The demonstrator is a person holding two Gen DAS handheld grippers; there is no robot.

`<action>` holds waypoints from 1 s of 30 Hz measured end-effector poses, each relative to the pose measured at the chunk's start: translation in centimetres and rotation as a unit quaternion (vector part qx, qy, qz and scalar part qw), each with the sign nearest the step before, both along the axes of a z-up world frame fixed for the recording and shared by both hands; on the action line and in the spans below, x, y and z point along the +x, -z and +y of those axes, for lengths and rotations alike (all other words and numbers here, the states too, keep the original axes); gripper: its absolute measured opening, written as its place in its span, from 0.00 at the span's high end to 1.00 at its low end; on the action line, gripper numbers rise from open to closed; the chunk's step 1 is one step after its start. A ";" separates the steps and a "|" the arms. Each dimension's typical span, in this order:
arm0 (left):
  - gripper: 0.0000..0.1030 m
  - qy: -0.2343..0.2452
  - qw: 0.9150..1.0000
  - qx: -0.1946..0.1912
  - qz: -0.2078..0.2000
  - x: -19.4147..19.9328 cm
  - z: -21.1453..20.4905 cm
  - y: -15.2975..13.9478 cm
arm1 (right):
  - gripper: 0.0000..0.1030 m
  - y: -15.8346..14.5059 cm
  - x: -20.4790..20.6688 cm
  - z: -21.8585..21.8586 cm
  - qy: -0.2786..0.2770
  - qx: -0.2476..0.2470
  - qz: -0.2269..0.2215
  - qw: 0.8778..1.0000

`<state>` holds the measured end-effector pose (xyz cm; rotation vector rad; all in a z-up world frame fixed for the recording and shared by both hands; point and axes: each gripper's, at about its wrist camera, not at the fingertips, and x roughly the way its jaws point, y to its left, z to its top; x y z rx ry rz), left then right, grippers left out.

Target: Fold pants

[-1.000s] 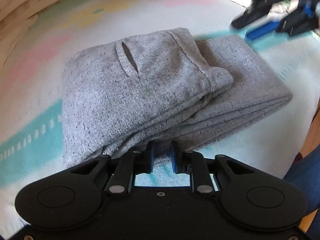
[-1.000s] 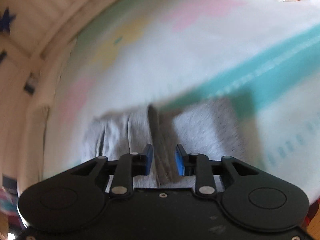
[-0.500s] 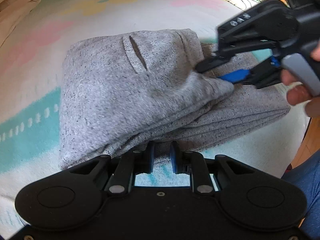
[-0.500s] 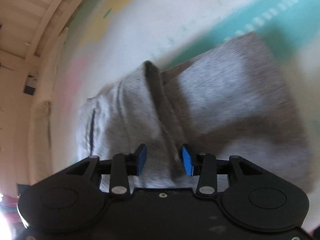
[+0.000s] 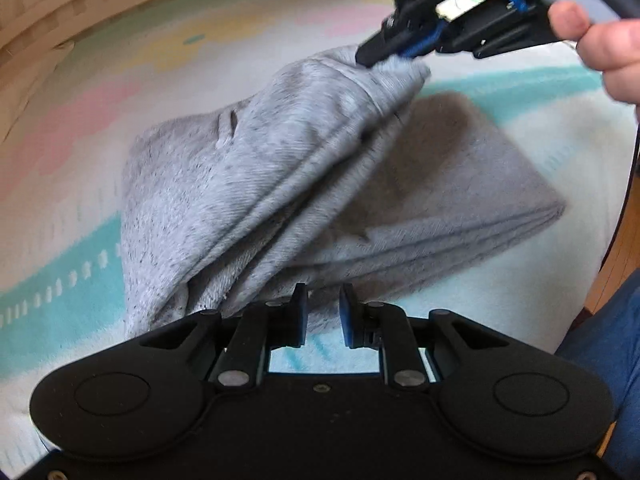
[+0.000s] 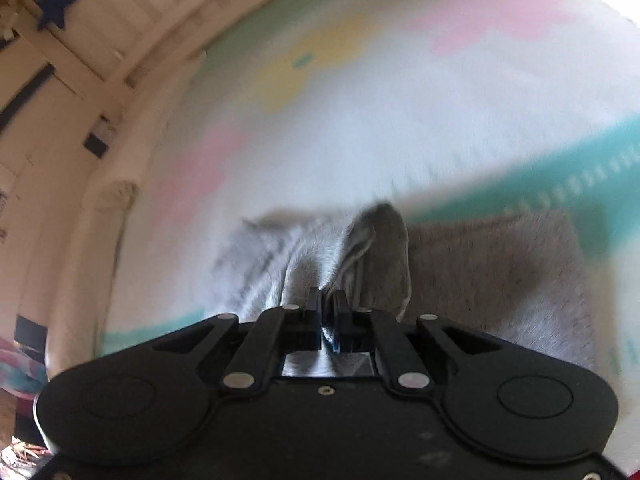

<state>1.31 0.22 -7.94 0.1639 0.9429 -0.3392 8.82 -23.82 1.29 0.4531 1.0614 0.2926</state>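
Grey pants (image 5: 280, 184) lie folded on pastel mat (image 5: 100, 120). Right gripper (image 6: 328, 312) clamped on raised top-layer corner at pants' far side. Left gripper (image 5: 322, 316), fingers apart, empty, just beside pants' near edge. Fold's long axis runs left-right across both grippers.

The pants (image 5: 256, 184) are made of soft, matt, speckled grey knit cloth. Beneath them, ahead of the left gripper (image 5: 322, 314), a woven pastel blanket (image 5: 68, 292) with a slightly fuzzy finish is seen. Both grippers are built of matt black plastic with dull metal pivot pins; blue pads line the right gripper (image 6: 327, 312).
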 end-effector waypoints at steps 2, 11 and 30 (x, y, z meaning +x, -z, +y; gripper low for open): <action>0.73 -0.005 1.000 -0.007 -0.017 -0.1 -0.3 -0.6 | 0.95 -1.2 -0.6 -0.7 0.009 0.018 -0.007 1.000; 0.73 -0.040 0.999 0.021 0.021 1.7 -0.1 0.9 | 0.96 -2.6 -2.0 -0.2 0.024 -0.027 -0.018 0.999; 0.75 -0.092 0.988 0.018 0.123 0.4 6.9 0.5 | 0.86 0.6 -1.5 -1.2 0.084 -0.285 0.032 0.954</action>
